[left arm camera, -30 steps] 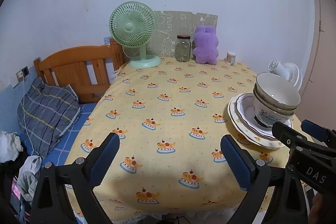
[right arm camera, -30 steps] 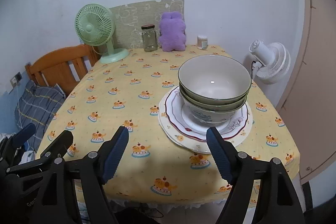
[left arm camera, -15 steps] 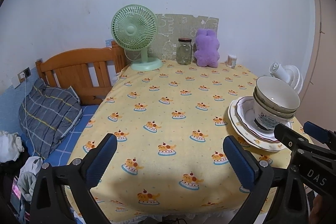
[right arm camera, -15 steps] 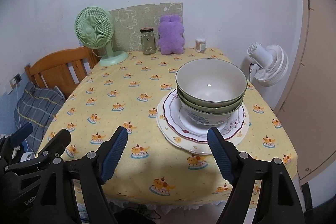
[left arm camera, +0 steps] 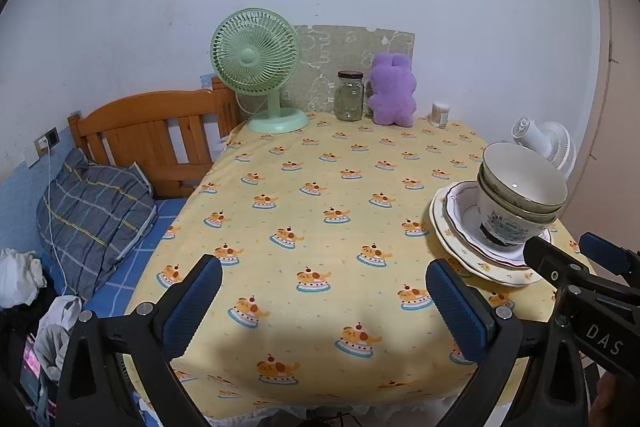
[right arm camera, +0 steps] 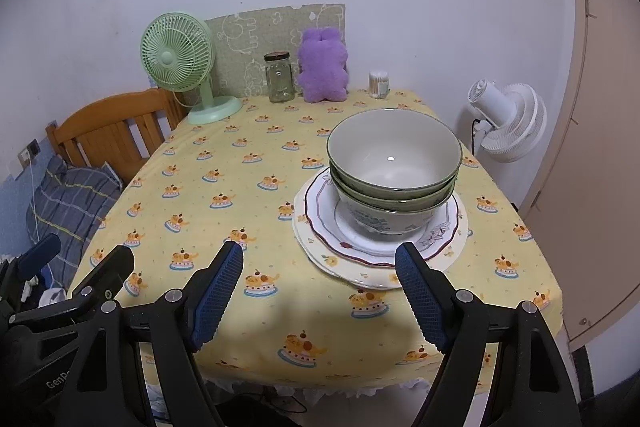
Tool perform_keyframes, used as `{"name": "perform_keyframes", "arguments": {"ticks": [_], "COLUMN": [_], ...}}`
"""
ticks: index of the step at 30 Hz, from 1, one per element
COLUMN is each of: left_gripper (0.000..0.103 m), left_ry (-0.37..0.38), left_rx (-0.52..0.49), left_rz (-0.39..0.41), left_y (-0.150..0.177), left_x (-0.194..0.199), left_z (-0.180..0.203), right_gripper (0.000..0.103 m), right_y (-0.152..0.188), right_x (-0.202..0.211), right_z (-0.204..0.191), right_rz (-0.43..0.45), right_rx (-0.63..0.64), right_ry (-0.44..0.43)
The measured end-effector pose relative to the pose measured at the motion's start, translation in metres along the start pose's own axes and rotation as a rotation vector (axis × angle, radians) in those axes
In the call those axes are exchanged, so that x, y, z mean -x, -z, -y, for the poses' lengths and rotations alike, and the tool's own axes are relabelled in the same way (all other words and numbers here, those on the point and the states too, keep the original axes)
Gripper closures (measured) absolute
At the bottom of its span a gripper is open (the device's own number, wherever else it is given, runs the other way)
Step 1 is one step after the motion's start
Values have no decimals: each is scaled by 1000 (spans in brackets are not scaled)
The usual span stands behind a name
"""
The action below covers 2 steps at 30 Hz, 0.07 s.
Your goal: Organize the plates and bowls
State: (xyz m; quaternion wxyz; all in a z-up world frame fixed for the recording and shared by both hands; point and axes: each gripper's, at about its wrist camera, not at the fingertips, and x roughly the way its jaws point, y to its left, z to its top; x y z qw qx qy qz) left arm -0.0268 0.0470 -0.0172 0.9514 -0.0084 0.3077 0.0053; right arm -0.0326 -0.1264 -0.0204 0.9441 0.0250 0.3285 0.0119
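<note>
Bowls: three bowls (right arm camera: 394, 167) sit one inside the other, on top of two plates (right arm camera: 380, 251), all in one pile.
Where the pile is: on the tabletop (right arm camera: 224, 187) with the yellow cake cloth, far from the green fan (right arm camera: 178, 55) and on the side of the white fan (right arm camera: 508, 123).
Right hand-held gripper (right arm camera: 320, 291): its two blue pads are wide apart and hold nothing. It hangs over the tabletop edge, and the pile is just in front of it and a little toward the white fan.
Left hand-held gripper (left arm camera: 324, 303): its pads are wide apart too, with nothing between them. The pile is well off to its side, away from the green fan.
Who is nearer: the right one, I think. It would only need to go forward and down to reach the bowls.
Shape: the bowls are round, so there is no long side. I think a bowl rim is the best place to pinch.
Writing: "DAS" shows on the right tool in the left view (left arm camera: 604, 339). "GenR" and no more shows on the left tool in the right view (right arm camera: 60, 381).
Near the green fan: a glass jar (right arm camera: 280, 77) and a purple plush toy (right arm camera: 323, 67).
</note>
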Motion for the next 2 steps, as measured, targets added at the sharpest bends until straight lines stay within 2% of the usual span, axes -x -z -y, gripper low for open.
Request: {"name": "perform_keyframes", "arguments": {"ticks": [2], "left_gripper": [0], "left_ry": [1], "left_rx": [-3], "left_rz": [1], "left_y": [0], "left_x": [1], "left_z": [2], "right_gripper": [22], "right_y": [0], "right_x": [0], "right_z": [1], "right_rz": [-3], "right_rx": [-2], "right_ry": [1]}}
